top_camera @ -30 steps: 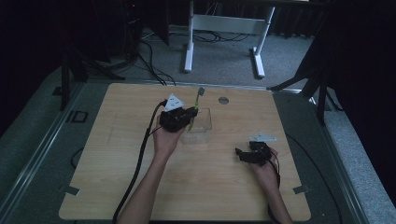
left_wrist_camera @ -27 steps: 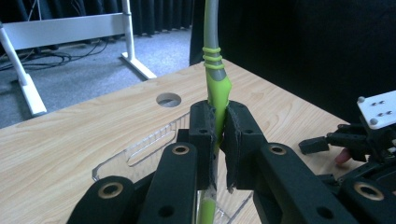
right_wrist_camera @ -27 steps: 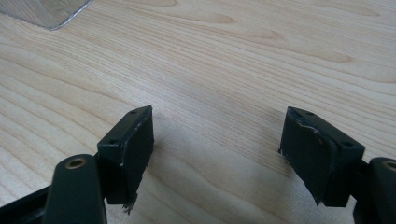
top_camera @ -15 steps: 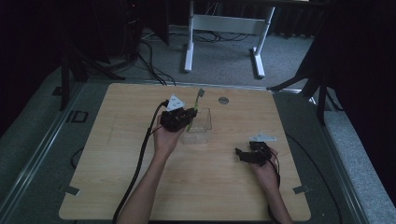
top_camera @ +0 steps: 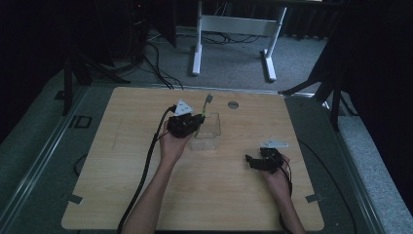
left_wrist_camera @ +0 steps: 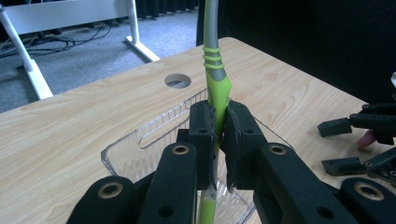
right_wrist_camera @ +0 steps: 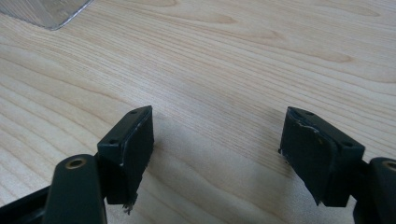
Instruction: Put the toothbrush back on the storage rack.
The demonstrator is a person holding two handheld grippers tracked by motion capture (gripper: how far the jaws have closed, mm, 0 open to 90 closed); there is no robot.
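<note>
My left gripper (left_wrist_camera: 217,135) is clamped on the green handle of a toothbrush (left_wrist_camera: 215,88), held upright with its lower end inside the clear plastic tray (top_camera: 210,132) at mid-table, bristle head (top_camera: 209,99) pointing away from me. My right gripper (right_wrist_camera: 217,154) rests on the bare wooden table (top_camera: 122,195) well apart from the tray, jaws wide and empty. I judge the placing step in hand; next calls for lowering the brush flat into the tray before letting go.
</note>
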